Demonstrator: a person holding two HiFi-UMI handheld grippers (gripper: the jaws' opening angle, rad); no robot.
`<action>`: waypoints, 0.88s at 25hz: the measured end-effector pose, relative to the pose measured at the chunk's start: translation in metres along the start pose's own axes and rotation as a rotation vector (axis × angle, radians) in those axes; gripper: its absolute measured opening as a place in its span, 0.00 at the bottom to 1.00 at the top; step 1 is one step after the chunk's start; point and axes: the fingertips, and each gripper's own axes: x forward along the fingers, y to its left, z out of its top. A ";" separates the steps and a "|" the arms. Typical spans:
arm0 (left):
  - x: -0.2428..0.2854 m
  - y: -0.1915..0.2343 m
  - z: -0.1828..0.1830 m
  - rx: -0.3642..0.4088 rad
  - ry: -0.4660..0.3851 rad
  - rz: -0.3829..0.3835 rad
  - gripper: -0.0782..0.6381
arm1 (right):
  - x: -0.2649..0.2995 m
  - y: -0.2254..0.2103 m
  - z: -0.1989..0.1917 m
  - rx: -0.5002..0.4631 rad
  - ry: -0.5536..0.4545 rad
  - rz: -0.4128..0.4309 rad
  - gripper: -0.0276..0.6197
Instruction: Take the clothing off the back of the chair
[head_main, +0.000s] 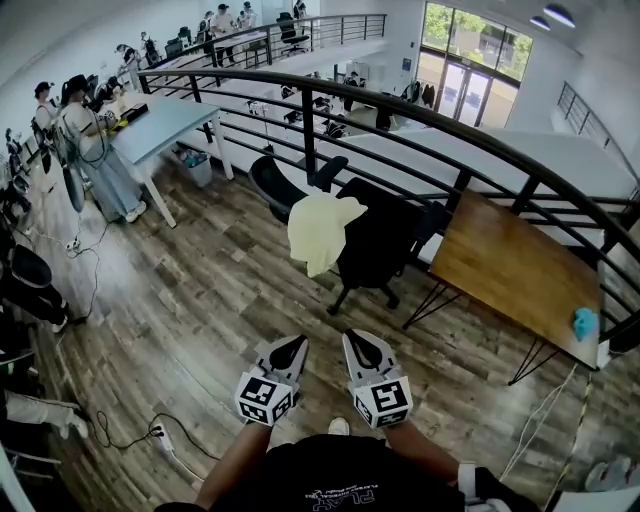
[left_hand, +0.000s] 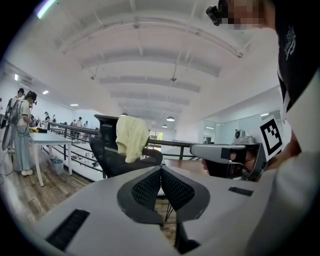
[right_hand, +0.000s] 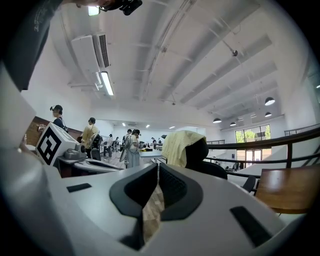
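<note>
A pale yellow garment (head_main: 322, 230) hangs over the back of a black office chair (head_main: 385, 245), which stands by the railing ahead of me. Both grippers are held low and side by side, well short of the chair. The left gripper (head_main: 293, 345) is shut with nothing in it, and so is the right gripper (head_main: 357, 340). In the left gripper view the garment (left_hand: 131, 137) drapes the chair (left_hand: 107, 152) beyond the shut gripper (left_hand: 161, 171). In the right gripper view the garment (right_hand: 180, 147) sits just above the shut gripper (right_hand: 157, 169).
A wooden desk (head_main: 510, 270) stands right of the chair, and a curved black railing (head_main: 400, 110) runs behind both. A second dark chair (head_main: 275, 185) is to the left. A power strip with its cable (head_main: 160, 432) lies on the floor. People stand at a white table (head_main: 160, 125).
</note>
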 end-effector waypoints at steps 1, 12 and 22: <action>0.003 -0.002 0.000 0.004 0.002 0.000 0.13 | 0.000 -0.003 -0.001 0.006 0.002 0.001 0.08; 0.037 0.002 0.014 0.038 -0.015 0.003 0.13 | 0.012 -0.031 -0.005 0.029 0.029 -0.023 0.08; 0.060 0.039 0.035 0.040 -0.059 -0.041 0.13 | 0.055 -0.049 -0.001 -0.009 0.028 -0.074 0.08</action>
